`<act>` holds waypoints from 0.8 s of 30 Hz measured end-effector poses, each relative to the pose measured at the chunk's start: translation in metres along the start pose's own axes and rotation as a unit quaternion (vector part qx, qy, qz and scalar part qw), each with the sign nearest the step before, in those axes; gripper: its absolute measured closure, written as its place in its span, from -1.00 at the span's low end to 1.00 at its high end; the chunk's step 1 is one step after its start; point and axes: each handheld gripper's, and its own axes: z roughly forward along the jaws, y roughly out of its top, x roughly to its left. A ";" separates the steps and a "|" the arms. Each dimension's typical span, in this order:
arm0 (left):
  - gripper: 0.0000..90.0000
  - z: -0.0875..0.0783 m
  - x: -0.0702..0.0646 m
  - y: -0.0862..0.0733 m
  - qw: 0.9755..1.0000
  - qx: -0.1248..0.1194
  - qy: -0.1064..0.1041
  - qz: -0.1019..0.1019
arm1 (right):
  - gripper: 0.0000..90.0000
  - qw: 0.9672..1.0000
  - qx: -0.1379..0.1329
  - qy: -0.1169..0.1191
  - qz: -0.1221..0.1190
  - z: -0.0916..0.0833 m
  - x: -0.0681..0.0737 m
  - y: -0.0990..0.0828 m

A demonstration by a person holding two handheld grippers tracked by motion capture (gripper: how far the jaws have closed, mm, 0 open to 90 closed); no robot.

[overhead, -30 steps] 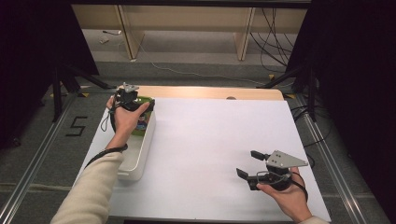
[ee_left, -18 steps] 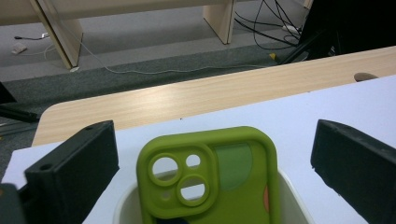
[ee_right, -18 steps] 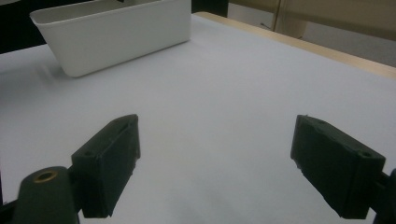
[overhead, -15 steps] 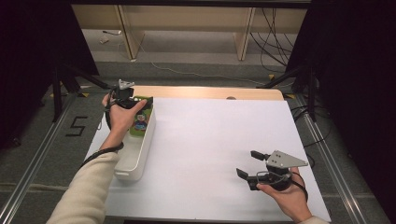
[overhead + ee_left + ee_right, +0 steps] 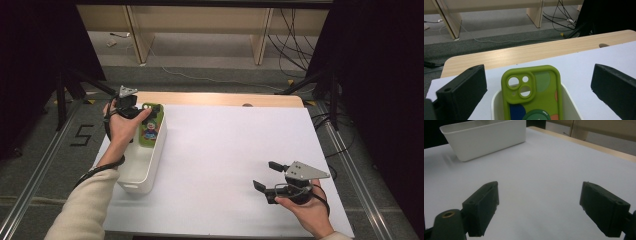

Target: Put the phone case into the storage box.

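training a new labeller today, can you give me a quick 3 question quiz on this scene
1. True or false: the left gripper is shut on the green phone case.
2. Where does the phone case sit? A) flat on the white sheet B) leaning in the white bin C) in the right gripper
3. What lies between the right gripper's jaws?

Key:
1. False; its jaws stand open, apart from the case.
2. B
3. Nothing, just bare white sheet.

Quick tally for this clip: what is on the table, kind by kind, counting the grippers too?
Green phone case, leaning in the bin: 1
White bin: 1
White table cover: 1
Grippers, both open: 2 (left gripper, right gripper)
Total: 5
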 end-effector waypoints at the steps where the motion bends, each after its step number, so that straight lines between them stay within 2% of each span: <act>1: -1.00 -0.002 0.000 0.000 1.000 -0.001 -0.002 0.001 | -0.63 1.000 0.001 0.000 0.001 0.000 0.000 0.000; 6: -1.00 -0.012 -0.003 -0.003 1.000 -0.008 -0.015 0.003 | -0.63 1.000 -0.001 0.000 0.000 0.000 0.000 0.000; 9: -1.00 -0.016 -0.003 -0.006 1.000 -0.011 -0.024 -0.003 | -0.63 1.000 -0.001 0.000 0.000 0.000 0.000 0.000; 24: -1.00 -0.033 -0.008 -0.015 0.999 -0.018 -0.045 -0.001 | -0.63 1.000 -0.001 0.000 0.001 0.000 0.000 0.000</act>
